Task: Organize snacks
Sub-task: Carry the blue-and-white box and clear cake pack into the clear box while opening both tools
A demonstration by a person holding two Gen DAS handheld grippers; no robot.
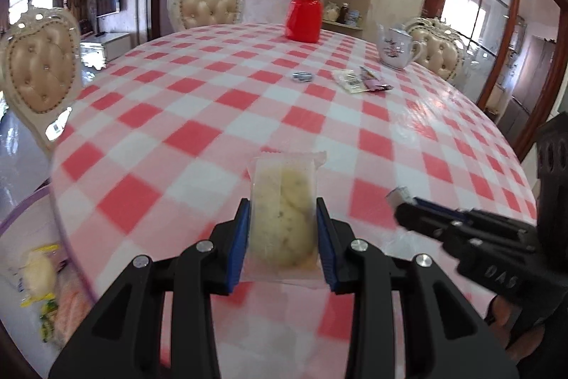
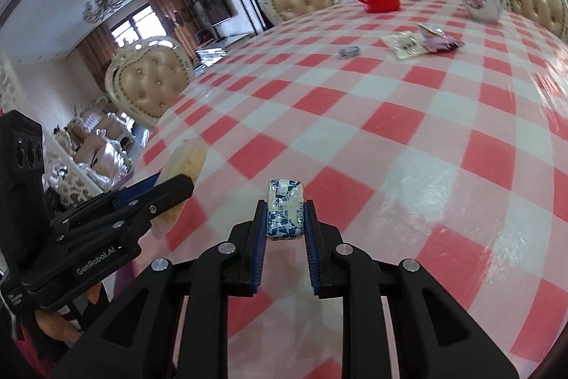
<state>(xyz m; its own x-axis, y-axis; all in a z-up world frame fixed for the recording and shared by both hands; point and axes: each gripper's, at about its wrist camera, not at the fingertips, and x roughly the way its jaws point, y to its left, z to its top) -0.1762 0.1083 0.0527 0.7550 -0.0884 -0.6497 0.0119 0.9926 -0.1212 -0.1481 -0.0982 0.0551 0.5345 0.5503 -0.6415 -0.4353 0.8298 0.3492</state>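
Left wrist view showed the left gripper pinching a clear-wrapped pale round pastry; the right gripper squeezed a small blue-and-white foil block above the glossy red-checked tablecloth.

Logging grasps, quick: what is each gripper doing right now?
Left gripper: closed on a clear-wrapped pale round pastry.
Right gripper: closed on a small blue-and-white wrapped candy.
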